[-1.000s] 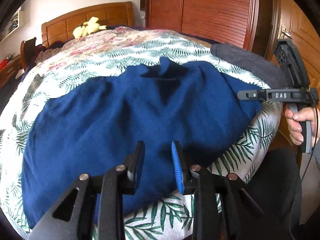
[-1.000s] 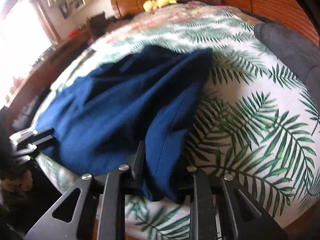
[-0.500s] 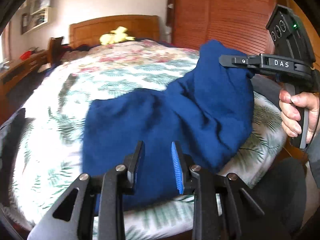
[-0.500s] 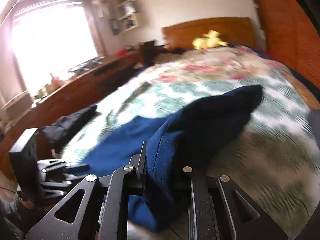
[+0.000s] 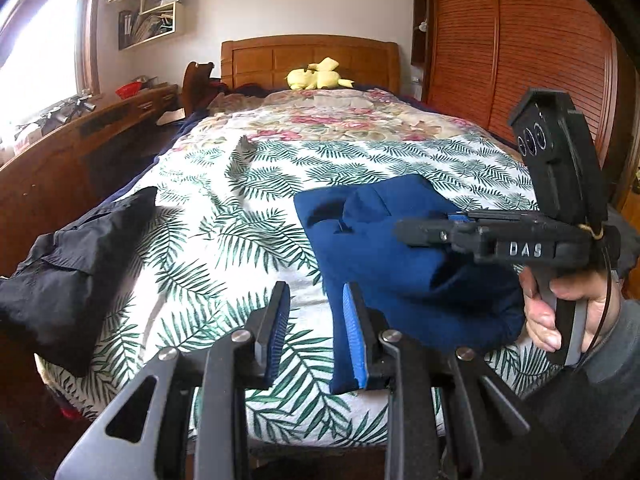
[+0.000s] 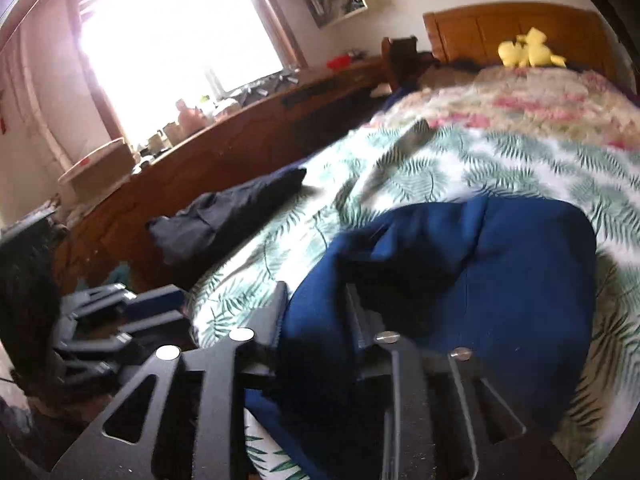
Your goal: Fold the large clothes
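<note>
Now my left claw [image 5: 316,336] hangs over the near edge of the bed [image 5: 224,248], its blue pads parted with only the leaf-print cover showing in the gap; it grips nothing, though the blue sweater [image 5: 384,256] hangs just beside its right finger. The sweater lies folded over on itself on the near right part of the bed, one corner spilling over the edge. My right claw [image 6: 316,320] has just been opening its jaws, and blue cloth sits between them; the picture is too blurred for me to tell whether the pads press on it. From my left camera I see that claw held out flat above the sweater, my right hand [image 5: 560,312] wrapped around its handle. A dark garment [image 5: 76,264] lies crumpled at the bed's near left corner, well apart from the sweater. A yellow plush toy [image 5: 318,77] rests by the wooden headboard [image 5: 312,56].
</note>
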Tool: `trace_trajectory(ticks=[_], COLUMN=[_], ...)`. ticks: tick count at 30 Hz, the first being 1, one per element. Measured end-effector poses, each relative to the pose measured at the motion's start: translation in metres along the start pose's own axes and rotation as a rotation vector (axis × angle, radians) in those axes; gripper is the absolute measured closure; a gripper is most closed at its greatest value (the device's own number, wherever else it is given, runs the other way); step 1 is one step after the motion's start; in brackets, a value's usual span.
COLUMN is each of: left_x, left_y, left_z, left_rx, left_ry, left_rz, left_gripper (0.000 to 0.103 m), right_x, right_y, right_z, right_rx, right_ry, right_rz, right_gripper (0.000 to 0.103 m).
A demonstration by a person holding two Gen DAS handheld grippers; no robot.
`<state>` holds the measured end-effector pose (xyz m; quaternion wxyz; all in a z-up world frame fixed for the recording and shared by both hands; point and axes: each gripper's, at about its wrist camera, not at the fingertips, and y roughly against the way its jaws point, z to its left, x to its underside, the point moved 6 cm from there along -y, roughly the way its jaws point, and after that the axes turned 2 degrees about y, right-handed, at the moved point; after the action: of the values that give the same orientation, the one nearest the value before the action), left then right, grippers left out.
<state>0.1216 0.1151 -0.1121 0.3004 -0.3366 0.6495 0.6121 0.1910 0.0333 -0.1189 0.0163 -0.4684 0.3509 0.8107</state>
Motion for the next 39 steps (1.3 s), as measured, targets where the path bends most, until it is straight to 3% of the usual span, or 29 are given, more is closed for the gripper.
trace_trajectory(ticks=[2,6,10,14,22,29,34,35,36,39], left_x=[-0.001,-0.003,-0.01,-0.017,-0.03,-0.022,-0.019,-0.019,-0.019,-0.018], left_y=[0.0,0.001,0.003,-0.002,-0.021,-0.05,-0.055,-0.055,-0.054,-0.046], left_z=[-0.001,-0.007,-0.023,-0.036,-0.049,-0.048,-0.05,-0.052,-0.054,-0.055], left_rx=[0.003,0.029,0.059,0.082,0.119,0.109,0.106,0.101,0.099,0.084], left_ry=[0.001,0.013,0.005,-0.001,0.021,0.048,0.046,0.029,0.014,-0.016], left_rz=[-0.006,-0.012,-0.027,-0.023,0.001,0.065,0.052,0.046,0.041,0.012], left_gripper=[0.077,0.077,0.077,0.075,0.073,0.073,0.073,0.074,0.085,0.097], right_x=[0.003,-0.006,-0.006,0.0,0.05,0.066,0.067,0.066,0.066,0.062], right_y=[-0.003,0.029,0.056,0.072,0.056,0.062,0.063,0.063,0.064,0.065], right_z=[0.002,0.003,-0.012,-0.035,-0.065,-0.067,-0.068,-0.067,-0.067,-0.065], right_rx=[0.038,0.155,0.239,0.253,0.279,0.255,0.251,0.253,0.255,0.259], right_ry=[0.047,0.155,0.191,0.14,0.088,0.069,0.072,0.074,0.076,0.09], right_rz=[0.027,-0.056,-0.077,-0.076,0.071,0.086,0.095,0.094,0.093,0.088], right_gripper=[0.06,0.059,0.059,0.059,0.059,0.059,0.059,0.059,0.059,0.059])
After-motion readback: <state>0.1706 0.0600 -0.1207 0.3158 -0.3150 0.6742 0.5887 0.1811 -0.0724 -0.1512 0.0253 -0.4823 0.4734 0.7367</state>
